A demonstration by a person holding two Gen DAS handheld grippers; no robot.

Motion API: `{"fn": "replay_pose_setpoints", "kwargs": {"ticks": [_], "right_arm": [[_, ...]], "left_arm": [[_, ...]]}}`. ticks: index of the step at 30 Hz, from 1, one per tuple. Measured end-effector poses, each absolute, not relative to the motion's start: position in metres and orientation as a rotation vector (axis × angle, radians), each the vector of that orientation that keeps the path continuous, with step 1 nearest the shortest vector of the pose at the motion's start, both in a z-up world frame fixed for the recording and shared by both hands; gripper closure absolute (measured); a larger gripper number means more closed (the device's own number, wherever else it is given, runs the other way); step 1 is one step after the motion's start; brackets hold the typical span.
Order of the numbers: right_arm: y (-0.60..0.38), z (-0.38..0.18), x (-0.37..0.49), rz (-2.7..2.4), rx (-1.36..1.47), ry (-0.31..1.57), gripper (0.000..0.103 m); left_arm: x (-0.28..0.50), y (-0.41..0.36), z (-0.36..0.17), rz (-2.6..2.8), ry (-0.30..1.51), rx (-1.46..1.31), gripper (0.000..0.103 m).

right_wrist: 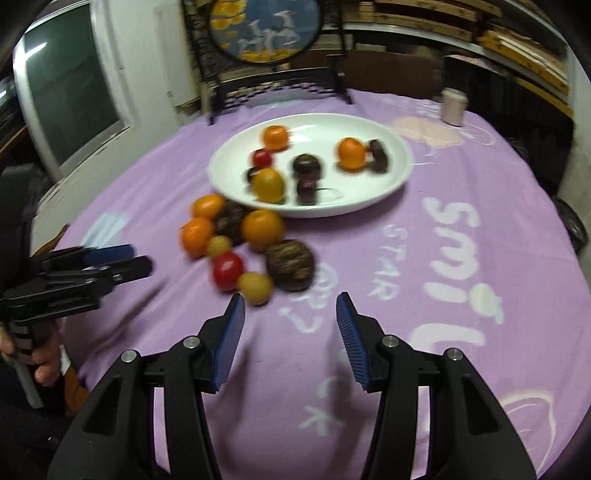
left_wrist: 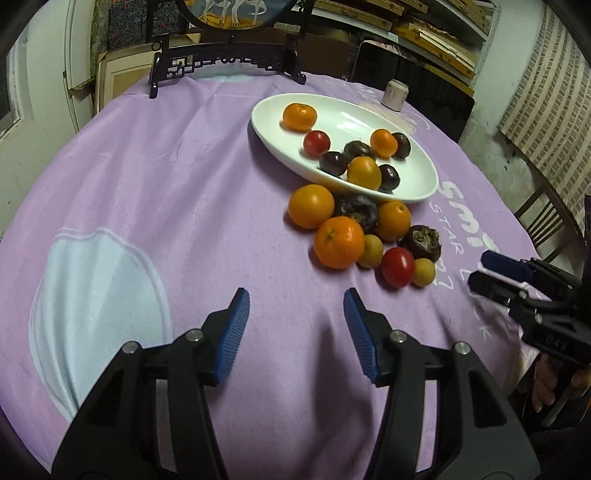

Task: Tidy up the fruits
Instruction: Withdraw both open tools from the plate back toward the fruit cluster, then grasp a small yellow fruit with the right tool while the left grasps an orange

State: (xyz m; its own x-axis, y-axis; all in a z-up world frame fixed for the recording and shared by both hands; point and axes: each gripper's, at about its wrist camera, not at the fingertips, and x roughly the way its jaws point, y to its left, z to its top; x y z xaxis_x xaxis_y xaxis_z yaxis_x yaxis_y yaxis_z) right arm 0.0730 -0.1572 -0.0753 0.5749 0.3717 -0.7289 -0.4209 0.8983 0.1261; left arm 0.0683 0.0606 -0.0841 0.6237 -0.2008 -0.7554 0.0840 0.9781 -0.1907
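White plate (left_wrist: 417,184), lilac tablecloth (left_wrist: 184,206) with white lettering, blue-padded tool (left_wrist: 295,302).

This looked like a home storage room or cluttered back room: a table under a purple printed cloth (left_wrist: 147,192), a carved stand (left_wrist: 221,62) with a round painted screen, shelves (left_wrist: 424,33) stacked with wood, cardboard (left_wrist: 122,77) against the wall
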Motion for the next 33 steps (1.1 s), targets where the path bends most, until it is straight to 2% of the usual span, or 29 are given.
{"fn": "replay_pose_setpoints", "kwargs": {"ticks": [2,5,13,15,18,33], "right_arm": [[-0.15,-0.077,0.07,0.469,-0.083,0.844,0.051],[-0.146,-0.078,0.069,0.475,-0.081,0.86,0.051],[-0.124,-0.09,0.082,0.493,-0.103,0.903,0.051],[-0.118,-0.099,0.092,0.48,-0.119,0.927,0.068],[-0.115,-0.103,0.101,0.467,-0.128,0.923,0.077],[-0.164,-0.084,0.068,0.45,-0.058,0.88,0.077]], "left_arm": [[0.065,0.063,-0.082,-0.17,0.873,-0.147,0.047],[0.061,0.067,-0.08,-0.168,0.859,-0.156,0.037],[0.057,0.071,-0.083,-0.189,0.862,-0.173,0.037],[0.056,0.071,-0.083,-0.192,0.861,-0.173,0.037],[0.058,0.068,-0.081,-0.191,0.86,-0.165,0.037],[0.116,0.029,-0.099,-0.14,0.957,-0.048,0.039]]}}
